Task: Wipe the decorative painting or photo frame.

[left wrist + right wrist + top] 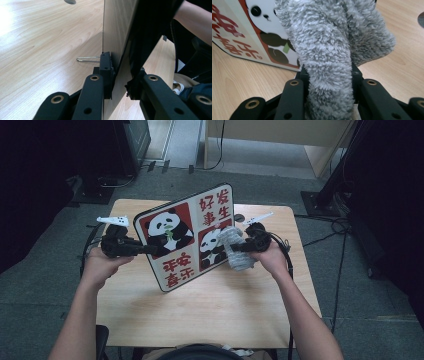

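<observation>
My left tongs (145, 249) are clamped on the left edge of the panda board (187, 237); in the left gripper view both jaws pinch the thin panel (117, 32) from either side. The board stands tilted on its lower corner on the counter (210, 305), printed face toward me, with red panels, pandas and red characters. A thin wire stand (88, 59) sticks out behind it, by the jaw.

My right tongs (235, 248) are closed on a grey fluffy cloth (237, 247). The right gripper view shows the cloth (329, 55) bunched thick between both jaws and bulging above them. In the high view the cloth lies against the board's right half, over the smaller panda picture (265, 30). Whether it presses hard I can't tell.
</observation>
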The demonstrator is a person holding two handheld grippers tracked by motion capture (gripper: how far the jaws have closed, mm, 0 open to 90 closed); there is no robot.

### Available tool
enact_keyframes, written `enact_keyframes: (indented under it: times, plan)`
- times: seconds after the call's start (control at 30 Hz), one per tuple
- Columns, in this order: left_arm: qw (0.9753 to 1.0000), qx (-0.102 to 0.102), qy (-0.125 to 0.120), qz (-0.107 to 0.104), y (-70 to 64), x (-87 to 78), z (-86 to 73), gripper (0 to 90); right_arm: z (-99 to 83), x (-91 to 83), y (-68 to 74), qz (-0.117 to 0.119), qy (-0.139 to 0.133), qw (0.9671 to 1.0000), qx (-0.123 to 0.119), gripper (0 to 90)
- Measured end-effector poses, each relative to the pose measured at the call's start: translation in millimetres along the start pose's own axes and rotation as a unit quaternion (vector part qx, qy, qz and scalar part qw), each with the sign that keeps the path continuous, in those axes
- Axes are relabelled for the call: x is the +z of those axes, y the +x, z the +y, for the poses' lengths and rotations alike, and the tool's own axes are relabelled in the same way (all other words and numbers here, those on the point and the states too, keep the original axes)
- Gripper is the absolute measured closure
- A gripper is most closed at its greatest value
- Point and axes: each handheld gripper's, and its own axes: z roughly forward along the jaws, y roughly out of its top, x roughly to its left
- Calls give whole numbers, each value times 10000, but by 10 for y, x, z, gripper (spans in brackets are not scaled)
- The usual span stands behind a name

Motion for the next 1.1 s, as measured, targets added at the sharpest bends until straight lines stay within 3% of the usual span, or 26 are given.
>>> enact_keyframes:
  times: [0.3, 0.8, 1.1]
  plan:
    - [10000, 23, -6, -8, -2, 2, -2, 783, -125, 133, -14, -36, 144, 9999, 36, 680]
    - [10000, 28, 2, -6, -10, 5, 2, 781, -398, 349, -105, 138, 332, 9990, 261, 678]
    - [10000, -28, 14, 24, -17, 6, 6, 780, -425, 383, -135, 145, 391, 9987, 307, 677]
